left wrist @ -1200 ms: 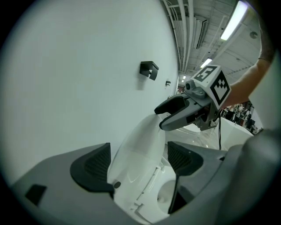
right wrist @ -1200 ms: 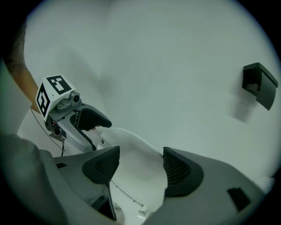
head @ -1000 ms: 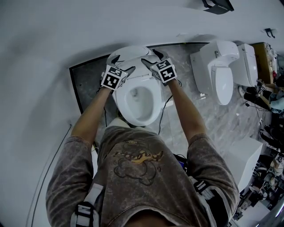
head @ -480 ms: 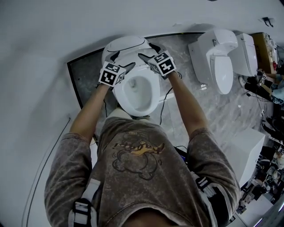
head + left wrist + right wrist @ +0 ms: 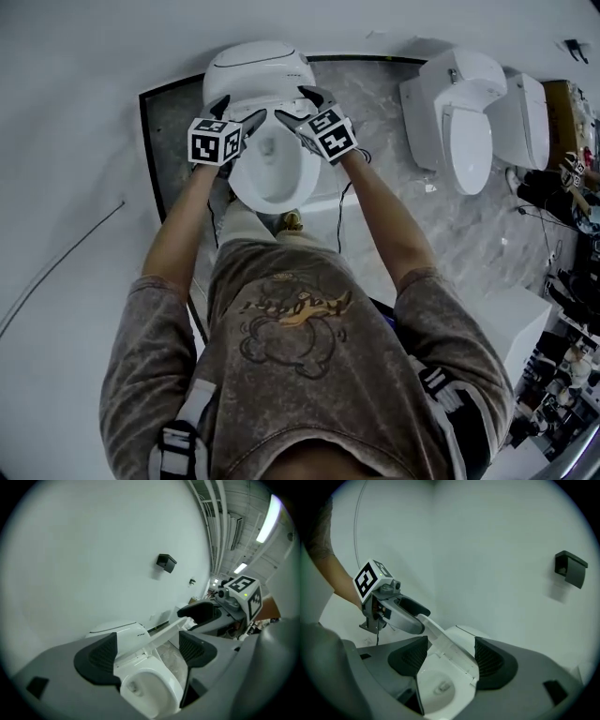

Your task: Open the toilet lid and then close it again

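The half-raised lid point(image 5: 161, 633) slants across the bowl point(image 5: 272, 176) and bars a straight pass over it; beneath it the bowl's mouth lies open. The left gripper point(image 5: 239, 110) and right gripper point(image 5: 302, 105), jaws apart, crowd the lid's free edge from either side. At the far end the tank point(image 5: 258, 66) stands close to the wall point(image 5: 84, 112), which also closes in on the left. To the right, bare marble floor point(image 5: 375, 122) runs free up to a second toilet point(image 5: 469, 131). On the near side, the person's body point(image 5: 291, 356) fills the approach.
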The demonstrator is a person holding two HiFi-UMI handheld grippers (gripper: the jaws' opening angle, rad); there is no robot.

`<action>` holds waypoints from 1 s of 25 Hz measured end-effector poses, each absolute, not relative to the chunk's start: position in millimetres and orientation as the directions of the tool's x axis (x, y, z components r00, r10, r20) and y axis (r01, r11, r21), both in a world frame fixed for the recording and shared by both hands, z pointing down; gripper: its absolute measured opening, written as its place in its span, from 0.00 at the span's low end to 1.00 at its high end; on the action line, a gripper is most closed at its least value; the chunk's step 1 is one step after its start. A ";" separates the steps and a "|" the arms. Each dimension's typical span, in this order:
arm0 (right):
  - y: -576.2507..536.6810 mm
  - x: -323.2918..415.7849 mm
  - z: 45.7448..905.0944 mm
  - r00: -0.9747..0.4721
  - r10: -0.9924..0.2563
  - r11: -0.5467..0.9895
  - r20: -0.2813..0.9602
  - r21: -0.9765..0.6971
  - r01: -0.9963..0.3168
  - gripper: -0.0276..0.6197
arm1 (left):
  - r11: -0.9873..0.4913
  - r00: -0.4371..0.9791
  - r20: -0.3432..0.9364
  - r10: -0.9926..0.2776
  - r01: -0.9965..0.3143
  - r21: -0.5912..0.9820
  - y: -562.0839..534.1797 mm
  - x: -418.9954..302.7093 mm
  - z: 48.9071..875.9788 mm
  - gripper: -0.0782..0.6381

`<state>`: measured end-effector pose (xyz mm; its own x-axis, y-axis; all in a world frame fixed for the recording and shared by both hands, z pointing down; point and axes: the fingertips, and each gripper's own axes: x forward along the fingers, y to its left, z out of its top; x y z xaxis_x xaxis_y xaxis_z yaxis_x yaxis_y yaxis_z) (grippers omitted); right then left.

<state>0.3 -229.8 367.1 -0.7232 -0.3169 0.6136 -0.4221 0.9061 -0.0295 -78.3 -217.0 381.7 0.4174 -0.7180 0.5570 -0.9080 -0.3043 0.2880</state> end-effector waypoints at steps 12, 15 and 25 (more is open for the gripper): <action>-113.6 40.7 428.5 -0.740 -0.198 0.895 0.643 -0.189 -0.404 0.52 | -0.235 0.388 0.669 -0.633 -0.921 0.311 -93.3 -40.0 445.5 0.68; -93.0 47.6 443.7 -0.727 -0.189 0.889 0.661 -0.199 -0.412 0.52 | -0.261 0.393 0.685 -0.613 -0.919 0.294 -70.9 -31.7 461.6 0.68; -30.0 67.6 497.9 -0.705 -0.104 0.878 0.701 -0.269 -0.396 0.52 | -0.312 0.470 0.718 -0.513 -0.881 0.355 -12.4 -6.8 514.9 0.68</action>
<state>67.6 -30.0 497.9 -0.7053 -0.1037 0.7013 -0.3965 0.8778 -0.2689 -6.8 -12.4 514.9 0.4704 -0.5132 0.7179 -0.8815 -0.3120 0.3545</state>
